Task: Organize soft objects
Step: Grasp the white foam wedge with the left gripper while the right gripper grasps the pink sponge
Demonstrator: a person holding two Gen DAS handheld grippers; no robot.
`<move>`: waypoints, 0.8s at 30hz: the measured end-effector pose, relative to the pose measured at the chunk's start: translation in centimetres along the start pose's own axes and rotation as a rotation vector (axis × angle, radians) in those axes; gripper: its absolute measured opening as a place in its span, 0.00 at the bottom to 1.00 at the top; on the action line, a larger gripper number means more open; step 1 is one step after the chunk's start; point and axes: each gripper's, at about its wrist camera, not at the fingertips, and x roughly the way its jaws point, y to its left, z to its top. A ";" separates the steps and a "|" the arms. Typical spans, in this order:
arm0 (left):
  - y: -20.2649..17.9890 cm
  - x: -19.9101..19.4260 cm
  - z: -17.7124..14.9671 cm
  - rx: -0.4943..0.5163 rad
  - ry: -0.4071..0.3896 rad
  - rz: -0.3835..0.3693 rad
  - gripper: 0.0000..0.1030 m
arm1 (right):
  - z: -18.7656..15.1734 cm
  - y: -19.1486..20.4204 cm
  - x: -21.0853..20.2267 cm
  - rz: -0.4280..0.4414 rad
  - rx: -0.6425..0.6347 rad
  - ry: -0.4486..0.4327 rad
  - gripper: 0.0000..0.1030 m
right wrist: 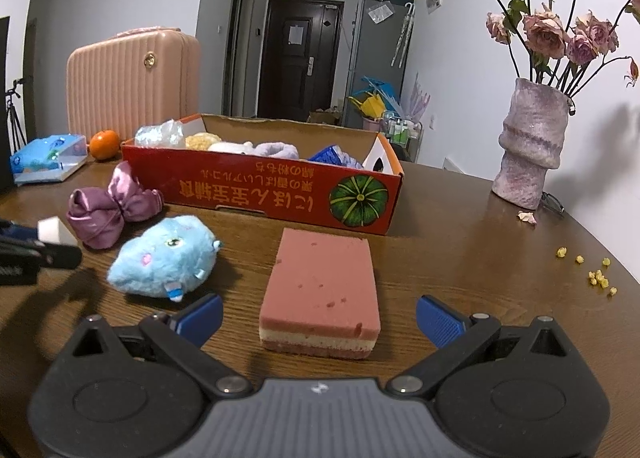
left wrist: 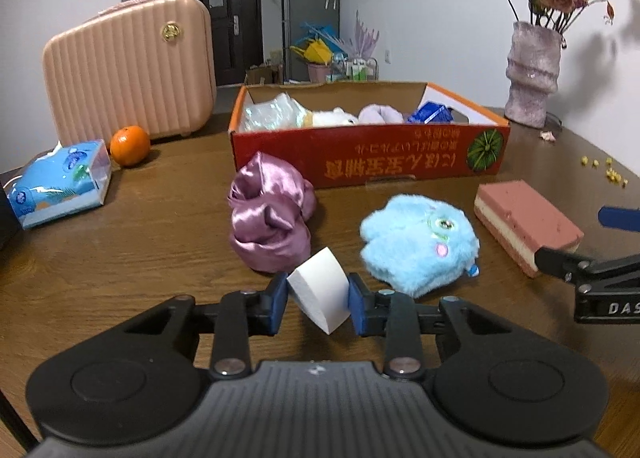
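My left gripper (left wrist: 319, 296) is shut on a white wedge sponge (left wrist: 320, 292), held just above the brown table; it also shows in the right wrist view (right wrist: 51, 229). Beyond it lie a purple satin cloth (left wrist: 270, 218) and a blue plush toy (left wrist: 418, 244). A red cardboard box (left wrist: 372, 154) behind them holds several soft items. My right gripper (right wrist: 319, 320) is open, its fingers either side of the near end of a pink layered sponge (right wrist: 322, 292). The cloth (right wrist: 106, 210), the plush (right wrist: 164, 256) and the box (right wrist: 264, 190) show there too.
A pink ribbed case (left wrist: 130, 68), an orange (left wrist: 129, 145) and a blue tissue pack (left wrist: 60, 182) stand at the left. A purple vase (right wrist: 530, 146) with dried roses stands at the right, with yellow crumbs (right wrist: 598, 276) near the table edge.
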 end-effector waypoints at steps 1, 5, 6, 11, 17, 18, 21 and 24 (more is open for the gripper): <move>0.2 -0.1 0.1 -0.005 -0.007 0.002 0.32 | 0.0 0.0 0.2 -0.003 0.000 0.004 1.00; 0.8 -0.8 0.3 -0.022 -0.041 0.015 0.32 | 0.0 0.1 0.9 -0.014 -0.002 0.019 1.00; 0.9 -1.0 0.4 -0.027 -0.049 0.018 0.31 | 0.0 0.1 1.1 -0.016 -0.002 0.025 1.00; 1.5 -1.8 0.6 -0.051 -0.087 0.031 0.31 | 0.1 0.1 2.2 -0.022 0.003 0.053 1.00; 1.9 -2.5 0.7 -0.074 -0.118 0.038 0.31 | 0.5 0.2 3.8 -0.026 0.007 0.087 1.00; 1.9 -2.5 0.7 -0.076 -0.120 0.038 0.31 | 0.5 0.2 4.0 -0.031 0.008 0.090 1.00; 1.9 -2.6 0.7 -0.075 -0.120 0.041 0.31 | 0.8 0.3 4.6 -0.047 0.009 0.092 0.99; 1.8 -2.5 0.7 -0.072 -0.119 0.043 0.31 | 1.0 0.4 5.2 -0.059 0.006 0.096 0.98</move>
